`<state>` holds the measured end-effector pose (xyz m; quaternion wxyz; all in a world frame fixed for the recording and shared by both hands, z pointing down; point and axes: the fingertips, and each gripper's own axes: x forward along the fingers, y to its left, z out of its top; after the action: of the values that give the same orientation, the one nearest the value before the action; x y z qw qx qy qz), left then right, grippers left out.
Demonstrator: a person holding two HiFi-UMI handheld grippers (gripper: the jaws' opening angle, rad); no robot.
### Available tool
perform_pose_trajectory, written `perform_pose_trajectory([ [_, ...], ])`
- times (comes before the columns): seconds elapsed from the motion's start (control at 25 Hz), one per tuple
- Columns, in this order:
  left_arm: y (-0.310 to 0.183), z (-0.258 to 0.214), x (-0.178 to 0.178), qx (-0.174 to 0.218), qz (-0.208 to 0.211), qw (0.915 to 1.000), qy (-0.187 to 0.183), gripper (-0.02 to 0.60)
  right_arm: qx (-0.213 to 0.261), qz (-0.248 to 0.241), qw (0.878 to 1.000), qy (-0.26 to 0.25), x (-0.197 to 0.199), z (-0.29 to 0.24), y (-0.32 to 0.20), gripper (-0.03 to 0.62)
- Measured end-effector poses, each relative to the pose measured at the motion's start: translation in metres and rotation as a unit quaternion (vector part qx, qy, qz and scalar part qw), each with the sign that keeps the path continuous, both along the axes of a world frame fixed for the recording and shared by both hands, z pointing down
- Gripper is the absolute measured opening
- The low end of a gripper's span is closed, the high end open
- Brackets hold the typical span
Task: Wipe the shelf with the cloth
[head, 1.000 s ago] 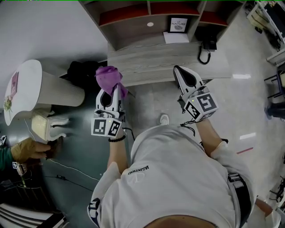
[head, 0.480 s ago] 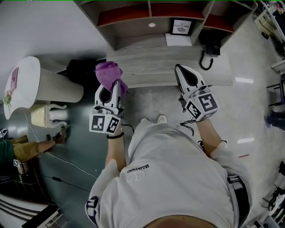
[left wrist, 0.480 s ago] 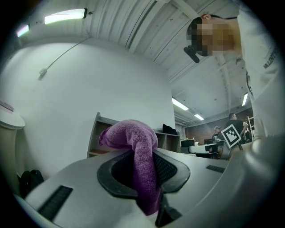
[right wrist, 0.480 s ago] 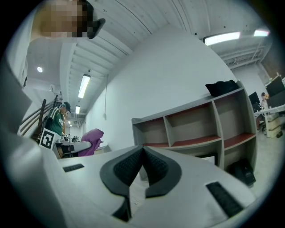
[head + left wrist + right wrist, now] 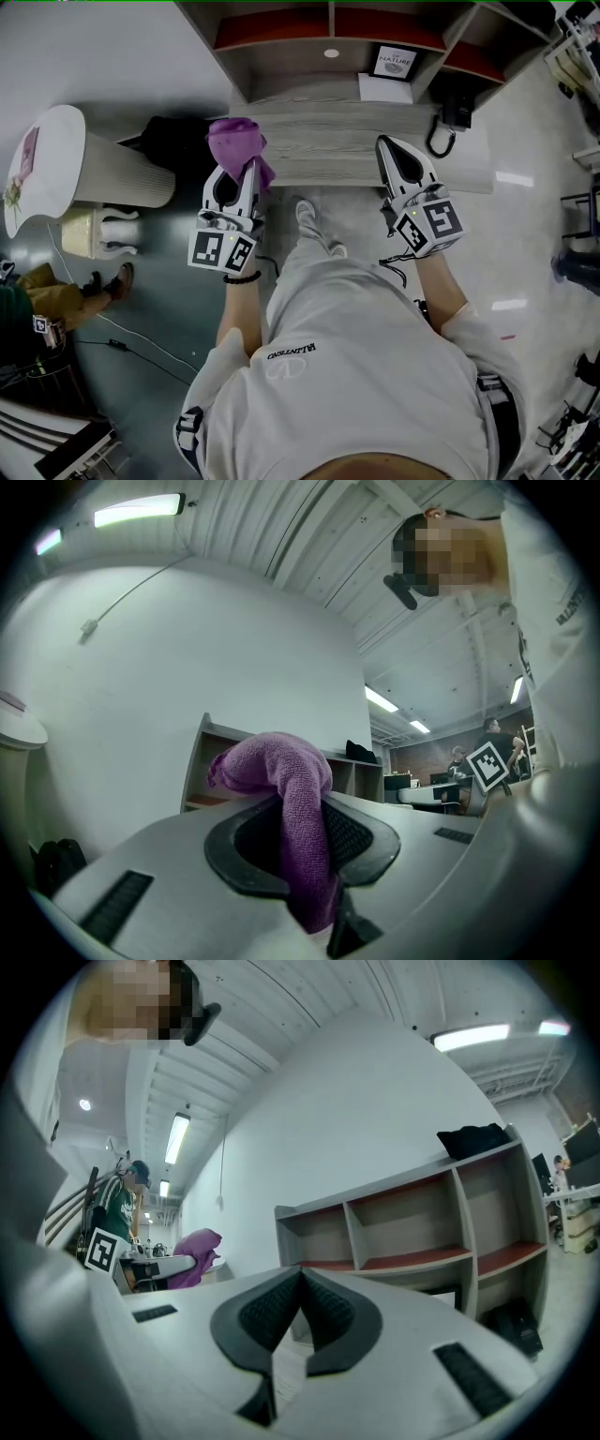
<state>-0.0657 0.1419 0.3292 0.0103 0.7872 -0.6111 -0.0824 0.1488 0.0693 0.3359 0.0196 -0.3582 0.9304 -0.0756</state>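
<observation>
At the shelf (image 5: 356, 155), left hand-held gripper (image 5: 242, 183) extended, clamping cloth (image 5: 234, 141); right hand-held gripper (image 5: 389, 155) closed.

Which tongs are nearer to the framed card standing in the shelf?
Right. The right tongs, shut and empty, point almost straight at the framed card from in front of it; the left tongs, shut on the purple cloth, sit well off to its left.

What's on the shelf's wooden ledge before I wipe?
A small framed sign, a white sheet before it, a black corded phone at right. Upper boards hide the ledge's back.
</observation>
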Motion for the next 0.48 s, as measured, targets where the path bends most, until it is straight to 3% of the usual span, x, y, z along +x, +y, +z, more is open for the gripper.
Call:
perform_pose_trajectory([
  [0.48, -0.064, -0.002, -0.033, 0.008, 0.007, 0.9999, 0.008, 0.080, 0.005, 0.001, 1.000, 0.010, -0.037, -0.002, -0.049, -0.002],
])
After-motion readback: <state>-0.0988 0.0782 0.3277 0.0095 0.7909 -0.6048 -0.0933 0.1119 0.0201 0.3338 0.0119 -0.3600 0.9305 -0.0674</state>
